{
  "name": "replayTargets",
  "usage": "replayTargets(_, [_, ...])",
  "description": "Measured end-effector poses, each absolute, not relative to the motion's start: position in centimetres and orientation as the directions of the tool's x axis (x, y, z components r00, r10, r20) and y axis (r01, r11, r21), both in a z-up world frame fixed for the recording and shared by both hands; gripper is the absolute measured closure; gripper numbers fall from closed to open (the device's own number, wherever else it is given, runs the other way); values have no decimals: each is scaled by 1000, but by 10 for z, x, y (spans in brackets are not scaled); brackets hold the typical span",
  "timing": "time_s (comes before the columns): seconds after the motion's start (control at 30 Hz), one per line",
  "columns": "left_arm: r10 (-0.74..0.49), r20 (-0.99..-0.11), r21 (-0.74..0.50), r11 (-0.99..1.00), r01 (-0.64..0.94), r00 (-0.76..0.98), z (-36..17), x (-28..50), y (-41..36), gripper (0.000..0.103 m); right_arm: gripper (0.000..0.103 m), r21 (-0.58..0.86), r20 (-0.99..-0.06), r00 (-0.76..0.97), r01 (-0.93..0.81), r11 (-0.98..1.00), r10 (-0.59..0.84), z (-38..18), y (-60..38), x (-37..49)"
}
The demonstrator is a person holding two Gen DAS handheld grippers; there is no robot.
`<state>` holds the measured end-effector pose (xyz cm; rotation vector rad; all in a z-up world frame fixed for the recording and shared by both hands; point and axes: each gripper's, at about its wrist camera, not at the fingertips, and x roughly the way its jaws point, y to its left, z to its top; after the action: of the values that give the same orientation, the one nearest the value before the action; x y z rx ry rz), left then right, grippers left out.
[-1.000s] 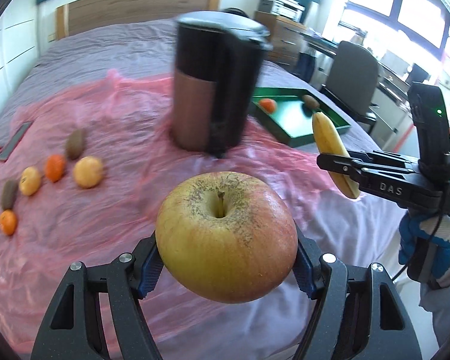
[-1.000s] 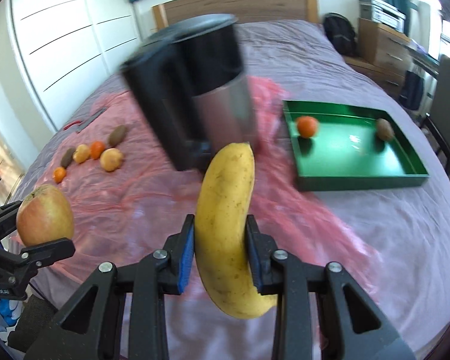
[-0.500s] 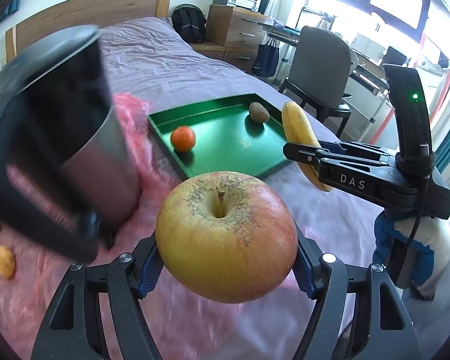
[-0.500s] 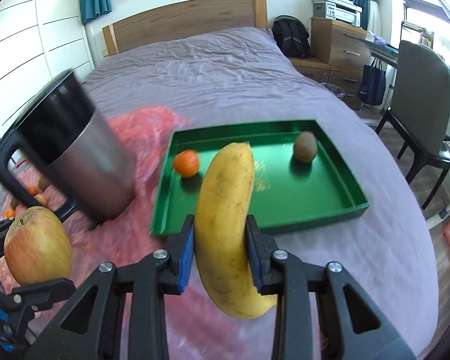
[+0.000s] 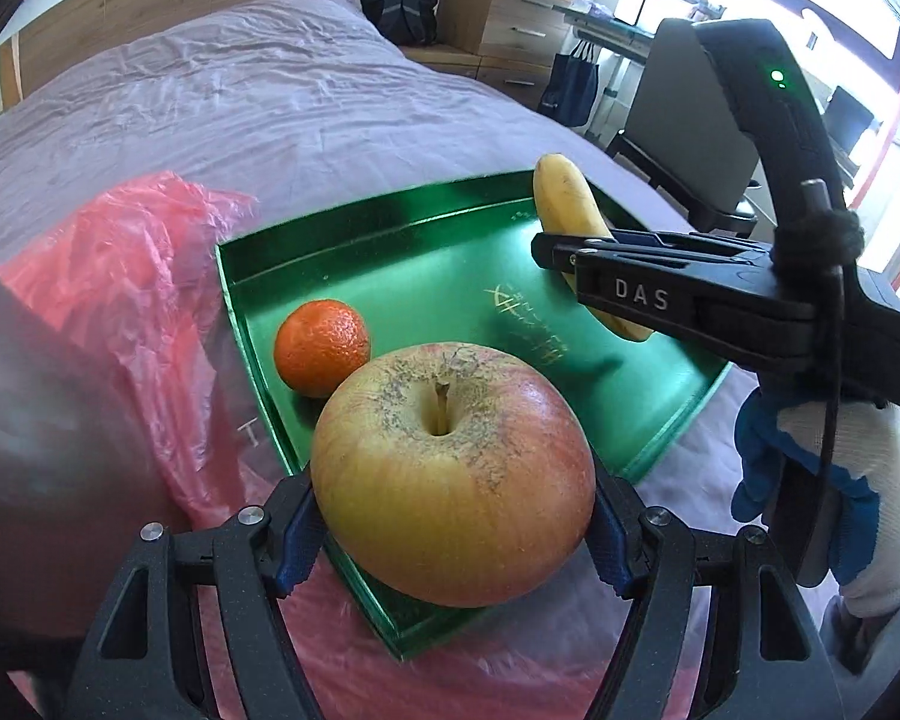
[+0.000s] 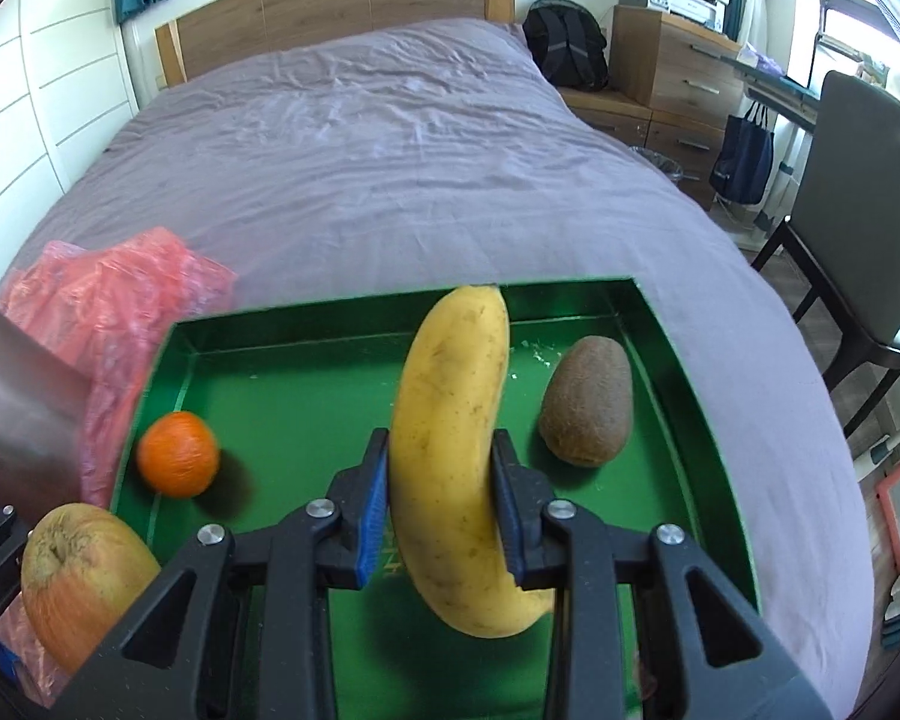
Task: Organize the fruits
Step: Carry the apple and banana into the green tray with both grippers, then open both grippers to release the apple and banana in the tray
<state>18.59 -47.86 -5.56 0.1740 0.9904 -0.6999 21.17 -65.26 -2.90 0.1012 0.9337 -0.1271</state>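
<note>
Covering most of both views, the bed (image 6: 390, 138) carries a crumpled pink plastic sheet (image 6: 108, 300) and, beside it, a green tray (image 6: 699, 414). The left gripper (image 5: 453, 531) has its jaws closed on an apple (image 5: 453, 474), held above the near corner of the tray. The right gripper (image 6: 441, 501) has its jaws clamped around the middle of a banana (image 6: 450, 438), held above the tray floor. A kiwi (image 6: 587, 399) lies in the tray to the right of the banana; a mandarin (image 6: 177, 453) lies in it to the left.
</note>
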Motion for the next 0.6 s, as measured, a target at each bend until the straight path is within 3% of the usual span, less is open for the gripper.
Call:
replayTargets(0.5, [-403, -837, -77, 756, 650, 371, -82, 185, -501, 35, 90, 8, -833, 547, 160, 987, -82, -64, -659, 230])
replayTargets(0.57, [-398, -843, -79, 756, 650, 361, -80, 187, -502, 35, 78, 8, -833, 547, 169, 986, -87, -61, -660, 228])
replayTargets(0.6, [-396, -845, -79, 756, 650, 358, -79, 187, -502, 35, 57, 11, -830, 551, 175, 985, -89, -59, -660, 227])
